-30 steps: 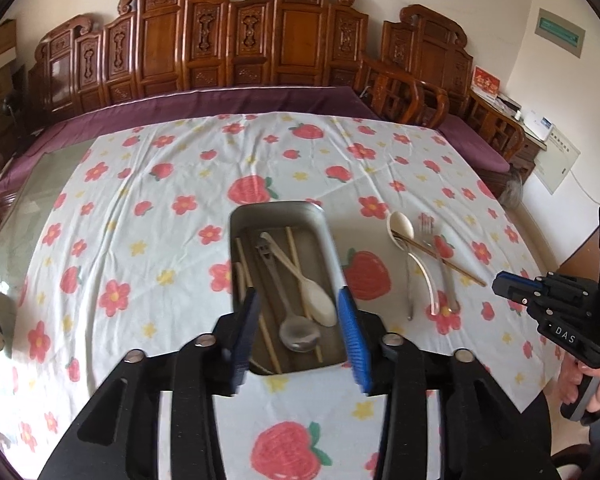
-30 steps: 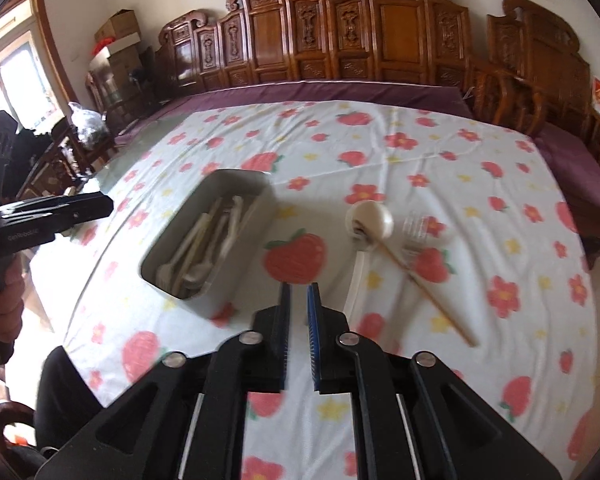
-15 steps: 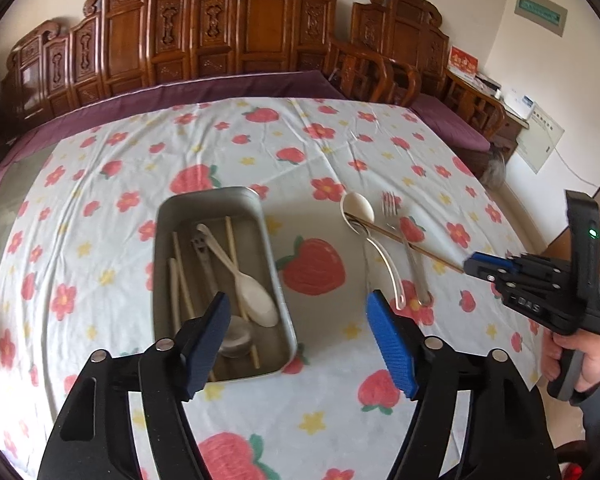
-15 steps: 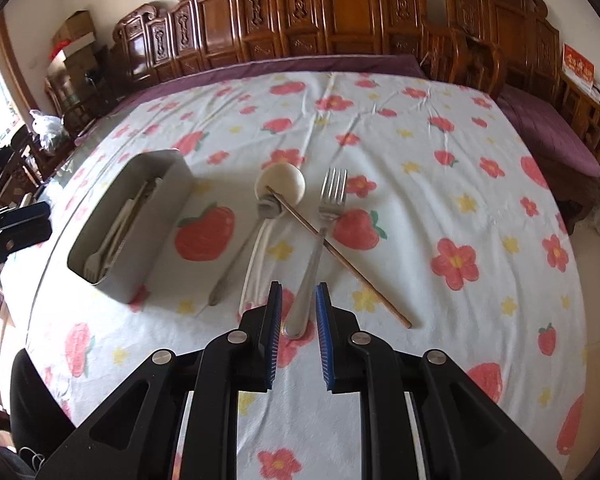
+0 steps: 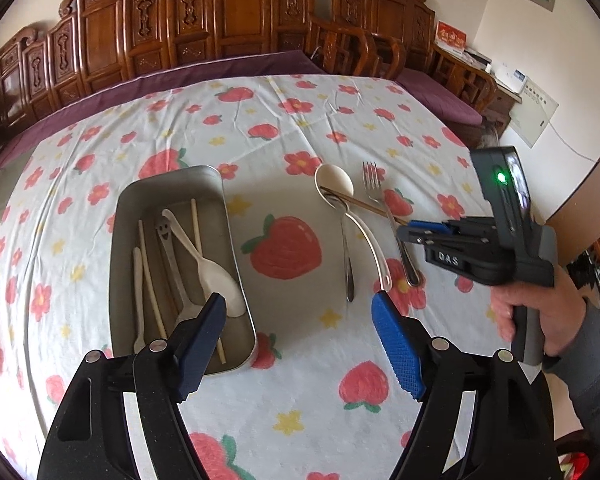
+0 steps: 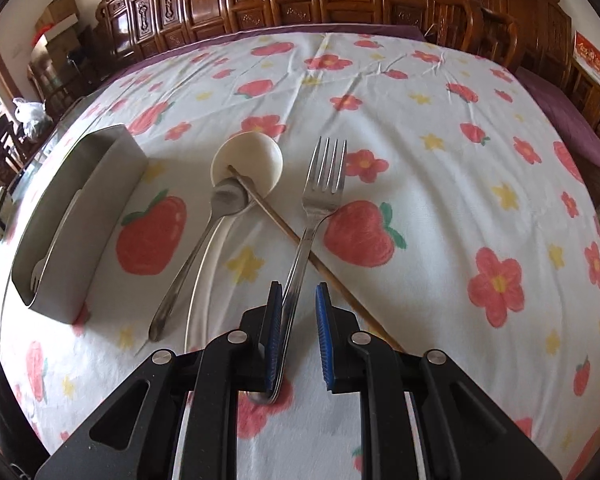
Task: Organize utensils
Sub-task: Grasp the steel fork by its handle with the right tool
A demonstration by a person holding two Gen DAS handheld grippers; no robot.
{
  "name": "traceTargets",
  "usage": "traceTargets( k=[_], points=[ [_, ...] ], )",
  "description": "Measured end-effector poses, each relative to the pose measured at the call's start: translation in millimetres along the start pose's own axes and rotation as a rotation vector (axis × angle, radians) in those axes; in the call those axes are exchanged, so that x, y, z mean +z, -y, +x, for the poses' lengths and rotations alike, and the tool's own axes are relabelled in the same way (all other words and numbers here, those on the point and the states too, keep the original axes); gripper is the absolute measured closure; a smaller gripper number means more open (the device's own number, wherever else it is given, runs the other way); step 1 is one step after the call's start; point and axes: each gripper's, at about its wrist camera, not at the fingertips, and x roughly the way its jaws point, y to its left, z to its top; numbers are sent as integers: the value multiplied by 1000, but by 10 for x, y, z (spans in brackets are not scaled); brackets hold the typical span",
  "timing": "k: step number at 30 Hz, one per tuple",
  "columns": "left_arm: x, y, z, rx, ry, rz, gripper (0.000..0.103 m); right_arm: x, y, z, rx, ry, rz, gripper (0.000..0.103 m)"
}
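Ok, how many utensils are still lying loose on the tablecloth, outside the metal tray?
4, all right of the tray: white ladle, metal spoon, a chopstick crossing them, and the fork, its handle between the right claw fingers.

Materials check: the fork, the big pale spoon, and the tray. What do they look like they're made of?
Fork: polished metal, probably stainless steel; bright mirror glints on the tines and handle.
Pale spoon: matte cream, no glints; plastic or ceramic, can't tell which.
Tray: brushed grey metal, dull even sheen, thin rolled rim; likely steel or aluminium.
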Motion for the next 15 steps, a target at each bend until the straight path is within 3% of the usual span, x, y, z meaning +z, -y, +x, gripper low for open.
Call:
traceTargets(
  k=[12, 15],
  points=[
    [21, 76, 239, -13, -33, 4, 31, 79, -41, 151, -11, -22, -17, 84],
    [39, 105, 299, -21, -38, 4, 31, 53, -30, 142, -4, -19, -8, 91]
  ],
)
